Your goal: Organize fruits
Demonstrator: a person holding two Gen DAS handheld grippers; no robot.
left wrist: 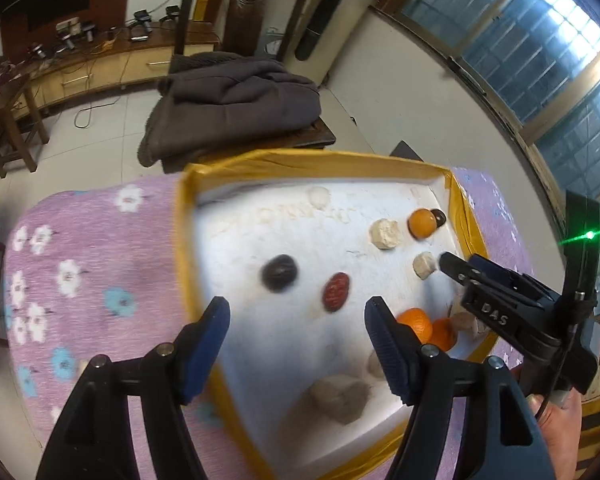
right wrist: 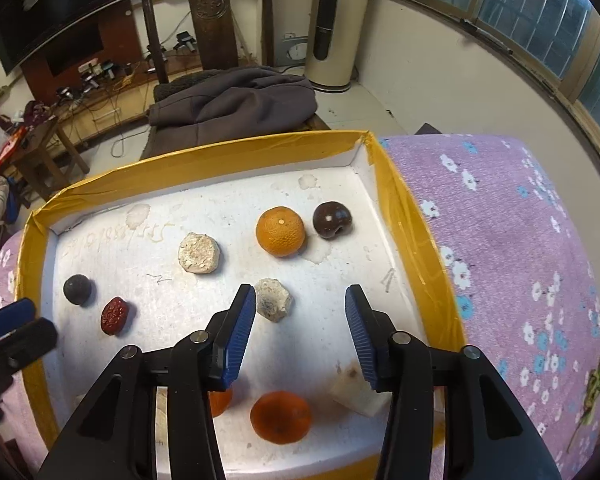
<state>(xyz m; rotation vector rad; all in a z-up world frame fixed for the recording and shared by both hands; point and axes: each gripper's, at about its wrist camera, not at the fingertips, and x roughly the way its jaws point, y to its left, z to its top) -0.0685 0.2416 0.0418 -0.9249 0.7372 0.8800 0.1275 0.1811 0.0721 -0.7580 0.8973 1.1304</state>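
Observation:
A white tray (right wrist: 204, 168) with a yellow taped rim holds the fruits. In the right wrist view an orange (right wrist: 280, 231) and a dark brown fruit (right wrist: 332, 219) sit at the back right, a red date (right wrist: 114, 315) and a dark round fruit (right wrist: 77, 289) at the left, and two oranges (right wrist: 281, 417) near the front. My right gripper (right wrist: 300, 320) is open and empty above the tray, beside a pale lump (right wrist: 273, 299). My left gripper (left wrist: 298, 322) is open and empty over the tray's near left, just before the red date (left wrist: 336, 292) and dark fruit (left wrist: 279, 273).
Several pale stone-like lumps (right wrist: 199, 258) lie among the fruits. The tray rests on a purple flowered cloth (right wrist: 500, 240). A chair with a grey jacket (right wrist: 236, 100) stands behind. The right gripper shows in the left wrist view (left wrist: 446, 264) at the tray's right.

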